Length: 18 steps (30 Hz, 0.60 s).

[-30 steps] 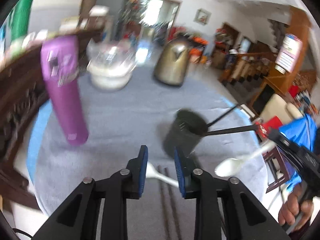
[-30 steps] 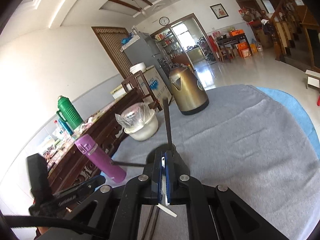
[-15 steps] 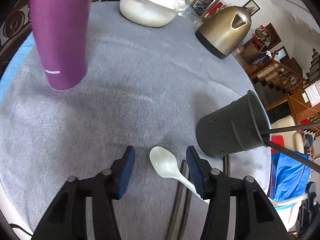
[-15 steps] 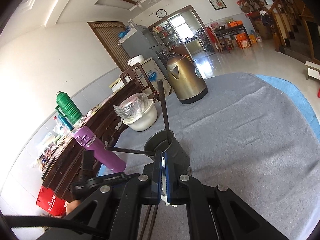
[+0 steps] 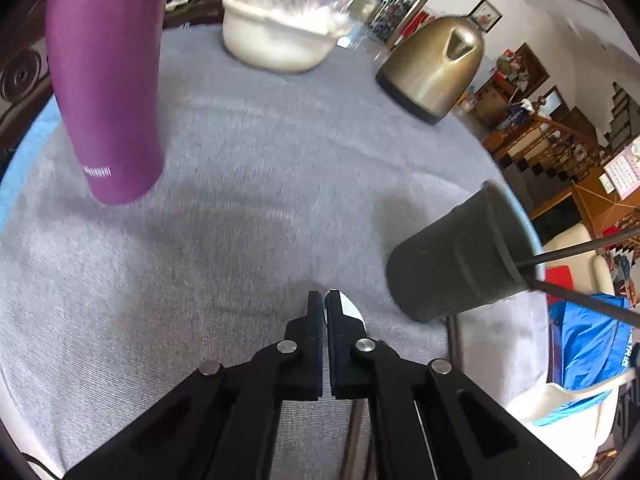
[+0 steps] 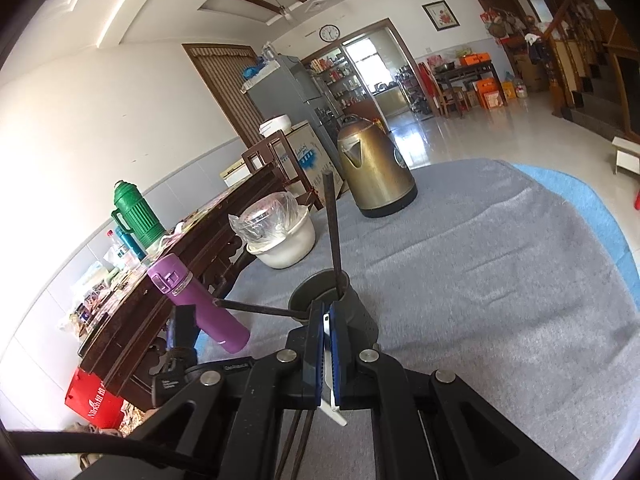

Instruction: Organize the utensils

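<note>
At the table's near edge, beside the holder (image 5: 460, 260) | a white spoon (image 5: 347, 307) is clamped by the left gripper (image 5: 323, 300) for lifting | another spoon (image 6: 327, 354) is pinched in the right gripper (image 6: 326, 312), ready for the holder

Right gripper (image 6: 327, 320) low in view, jaws shut on a white spoon (image 6: 330, 394), handle end poking out below the pads. Just ahead, dark cup (image 6: 356, 312) on grey cloth (image 6: 500, 280), holding 2 dark chopsticks (image 6: 334, 236): 1 near upright, 1 leaning far left. 2 more dark sticks (image 6: 296, 436) lying on the cloth under the gripper. Left of cup, purple bottle (image 6: 192, 300), tilted in this view. Beyond it, white bowl (image 6: 288, 244) under clear plastic, then brass kettle (image 6: 374, 172) farther back. Blue mat (image 6: 588, 208) showing past the cloth at right. Left gripper (image 6: 180, 344) partly seen at lower left, fingers hidden. Green flask (image 6: 134, 212) on wooden sideboard (image 6: 192, 264).
</note>
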### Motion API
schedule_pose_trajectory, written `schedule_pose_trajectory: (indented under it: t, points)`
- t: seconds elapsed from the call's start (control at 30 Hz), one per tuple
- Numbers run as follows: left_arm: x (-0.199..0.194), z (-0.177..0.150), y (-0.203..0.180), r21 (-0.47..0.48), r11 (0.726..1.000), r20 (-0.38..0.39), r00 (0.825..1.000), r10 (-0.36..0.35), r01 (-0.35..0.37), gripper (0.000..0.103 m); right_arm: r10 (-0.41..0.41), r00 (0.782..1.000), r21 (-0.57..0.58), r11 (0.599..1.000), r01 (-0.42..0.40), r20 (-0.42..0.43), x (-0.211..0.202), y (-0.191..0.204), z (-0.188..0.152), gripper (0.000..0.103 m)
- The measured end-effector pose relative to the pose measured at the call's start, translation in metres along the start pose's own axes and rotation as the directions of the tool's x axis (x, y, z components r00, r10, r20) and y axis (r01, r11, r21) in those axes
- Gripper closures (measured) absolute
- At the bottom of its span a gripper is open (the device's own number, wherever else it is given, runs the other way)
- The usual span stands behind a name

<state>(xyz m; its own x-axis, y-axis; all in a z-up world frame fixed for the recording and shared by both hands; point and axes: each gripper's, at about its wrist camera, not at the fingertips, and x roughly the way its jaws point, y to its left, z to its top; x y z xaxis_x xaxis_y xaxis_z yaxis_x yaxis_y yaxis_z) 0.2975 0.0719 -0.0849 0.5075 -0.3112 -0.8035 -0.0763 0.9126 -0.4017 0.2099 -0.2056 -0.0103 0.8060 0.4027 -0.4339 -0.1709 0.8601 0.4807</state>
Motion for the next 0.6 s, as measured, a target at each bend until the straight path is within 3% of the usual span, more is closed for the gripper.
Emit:
schedule_pose_trajectory:
  t: [0.2,0.37,0.5,0.6]
  points:
    - [-0.043,0.01,-0.013,0.048,0.999,0.106,0.994,-0.018,0.013,0.101,-0.007,0.999,-0.034,0.999,0.009,0.043,-0.006,0.01,0.006,0.1]
    - [-0.09,0.022,-0.034,0.12,0.993,0.22,0.975,-0.019,-0.007,0.101,-0.012,0.992,-0.108,0.994,0.025,0.122,-0.013,0.028,0.02,0.1]
    - [-0.124,0.034,-0.049,0.157,0.987,0.318,0.947,-0.033,-0.018,0.101,-0.015,0.978,-0.189,0.98,0.056,0.209,-0.013,0.049,0.03,0.1]
    - [-0.149,0.042,-0.065,0.18,0.982,0.419,0.908,-0.023,-0.059,0.101,-0.02,0.967,-0.236,0.968,0.082,0.255,-0.007,0.061,0.034,0.1]
